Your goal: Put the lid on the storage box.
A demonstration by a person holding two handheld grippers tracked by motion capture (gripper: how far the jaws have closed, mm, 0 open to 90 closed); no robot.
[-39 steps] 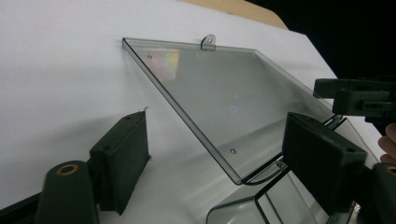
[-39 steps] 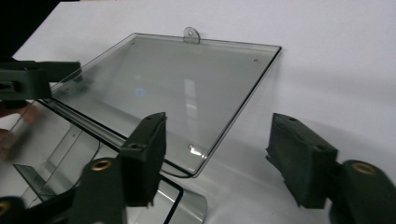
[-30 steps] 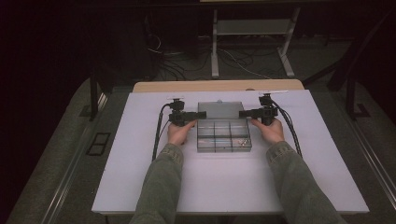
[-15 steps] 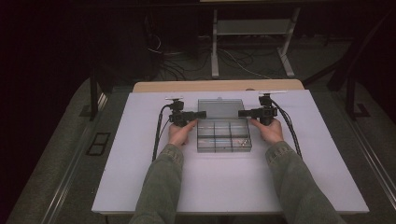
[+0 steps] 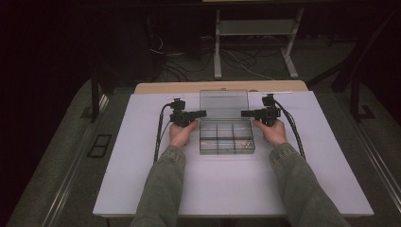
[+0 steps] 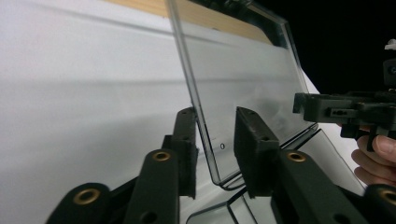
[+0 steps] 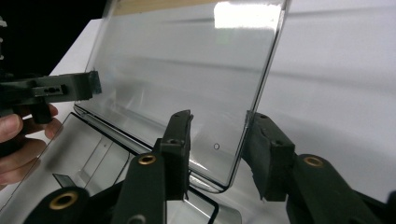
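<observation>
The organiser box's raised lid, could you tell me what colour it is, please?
Clear and colourless; the lid shows best in the right gripper view.

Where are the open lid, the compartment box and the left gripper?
lid [image 5: 223,104], high view, middle of the clear panel
compartment box [image 5: 226,151], high view, front wall
left gripper [image 6: 215,140], left gripper view, between its fingers, astride the lid's edge

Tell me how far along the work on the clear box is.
Done: the lid stands open above the clear box. In hand: the left gripper and right gripper straddle the lid's side edges, jaws just closing, gaps visible. Left: gripping and moving the lid.
</observation>
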